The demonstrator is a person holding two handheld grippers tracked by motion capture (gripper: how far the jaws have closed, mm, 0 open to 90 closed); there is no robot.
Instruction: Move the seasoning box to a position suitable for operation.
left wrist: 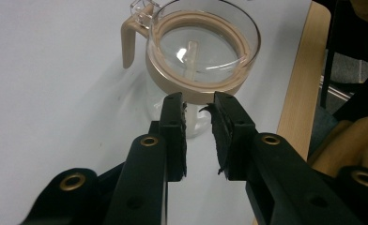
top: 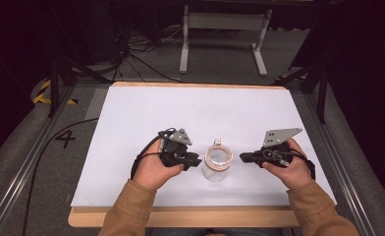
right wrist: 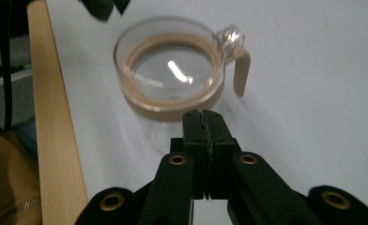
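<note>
High view: clear glass jar with tan ring lid and tan handle (top: 218,162) stands on white table (top: 146,113) between your left gripper (top: 196,161) and right gripper (top: 243,157)
Left gripper view: your jaws spread, tips just short of jar rim
Right gripper view: your jaws pressed together, empty, near jar

I see the table (top: 180,113) brightly lit from above, surroundings falling dark. Glare streaks the jar (right wrist: 170,70) lid. My gripper views go soft up close, jaws slightly blurred.
</note>
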